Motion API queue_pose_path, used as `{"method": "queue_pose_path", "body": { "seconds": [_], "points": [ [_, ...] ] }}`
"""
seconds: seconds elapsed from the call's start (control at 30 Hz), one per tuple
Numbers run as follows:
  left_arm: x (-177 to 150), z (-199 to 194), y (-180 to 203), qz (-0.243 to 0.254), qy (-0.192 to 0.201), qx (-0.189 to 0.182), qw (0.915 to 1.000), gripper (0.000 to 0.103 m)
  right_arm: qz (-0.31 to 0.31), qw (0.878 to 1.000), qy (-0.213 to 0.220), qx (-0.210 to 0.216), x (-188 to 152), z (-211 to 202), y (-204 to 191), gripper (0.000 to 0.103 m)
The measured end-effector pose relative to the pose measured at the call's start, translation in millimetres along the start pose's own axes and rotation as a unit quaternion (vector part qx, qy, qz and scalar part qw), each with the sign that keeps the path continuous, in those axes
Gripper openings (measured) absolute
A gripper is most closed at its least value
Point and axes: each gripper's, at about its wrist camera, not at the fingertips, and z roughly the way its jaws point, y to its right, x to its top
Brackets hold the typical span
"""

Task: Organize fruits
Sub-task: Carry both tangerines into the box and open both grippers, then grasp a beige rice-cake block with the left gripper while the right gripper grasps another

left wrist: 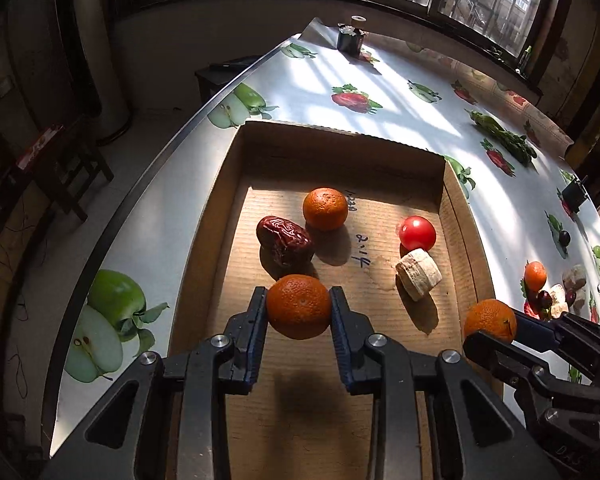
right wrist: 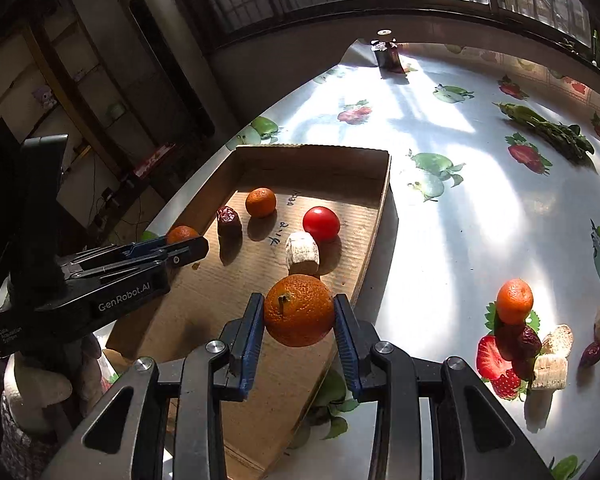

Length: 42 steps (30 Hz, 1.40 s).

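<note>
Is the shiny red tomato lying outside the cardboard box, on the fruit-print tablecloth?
No, the round red tomato sits on the floor of the shallow brown cardboard box, beside a pale cut banana chunk.

my left gripper (left wrist: 299, 307) holds one tangerine (left wrist: 299, 306) over the near part of the cardboard tray (left wrist: 466, 240). in the tray, a dried date (left wrist: 285, 241) lies just beyond it, with another tangerine (left wrist: 325, 209) behind and right of the date. the tomato (left wrist: 417, 233) sits toward the tray's right wall, a banana piece (left wrist: 418, 274) touching it on the near side. my right gripper (right wrist: 299, 312) holds a second tangerine (right wrist: 299, 310) above the tray's right edge. to the right, on the table (right wrist: 460, 200), more fruit (right wrist: 515, 301) lies clustered.
</note>
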Motion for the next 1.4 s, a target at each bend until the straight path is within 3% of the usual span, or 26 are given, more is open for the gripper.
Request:
{"method": "queue_pose_path", "body": {
  "seconds": [0.3, 0.37, 0.43, 0.5, 0.67, 0.73, 0.8, 0.87, 0.93, 1.07, 1.27, 1.4],
  "points": [
    [3, 26, -14, -0.025, -0.034, 0.007, 0.9991, 0.031, -0.009, 0.999, -0.034, -0.017, 8, 48, -9, 0.038],
    [4, 23, -16, -0.030, -0.028, 0.001, 0.9991, 0.035, -0.012, 0.999, -0.027, -0.023, 8, 49, -10, 0.038],
    [4, 18, -18, -0.040, -0.017, -0.002, 0.9990, 0.046, -0.016, 0.999, -0.026, -0.027, 9, 50, -12, 0.040],
    [4, 10, -20, -0.047, -0.005, -0.014, 0.9988, 0.046, -0.013, 1.000, -0.016, -0.021, 9, 44, -12, 0.043],
    [-8, -39, -11, -0.052, 0.049, -0.019, 0.9972, 0.050, 0.003, 0.999, 0.031, -0.008, 2, -1, -9, 0.043],
    [-19, -64, -3, -0.053, 0.080, -0.022, 0.9952, 0.067, 0.019, 0.998, 0.058, -0.005, -8, -28, -4, 0.057],
    [-32, -86, 9, -0.045, 0.112, -0.027, 0.9922, 0.077, 0.025, 0.995, 0.092, -0.011, -23, -55, 2, 0.067],
    [-44, -103, 23, -0.042, 0.136, -0.034, 0.9892, 0.079, 0.040, 0.991, 0.122, -0.024, -40, -78, 11, 0.069],
    [-54, -114, 37, -0.042, 0.151, -0.046, 0.9866, 0.079, 0.081, 0.986, 0.144, -0.008, -56, -98, 31, 0.069],
    [-71, -124, 58, -0.050, 0.162, -0.063, 0.9834, 0.079, 0.179, 0.970, 0.161, 0.039, -87, -121, 74, 0.069],
    [-85, -124, 94, -0.013, 0.149, -0.061, 0.9869, 0.079, 0.196, 0.961, 0.191, -0.039, -115, -154, 101, 0.069],
    [-93, -121, 116, 0.016, 0.141, -0.052, 0.9886, 0.079, 0.203, 0.956, 0.198, -0.070, -124, -165, 111, 0.069]
  ]
}}
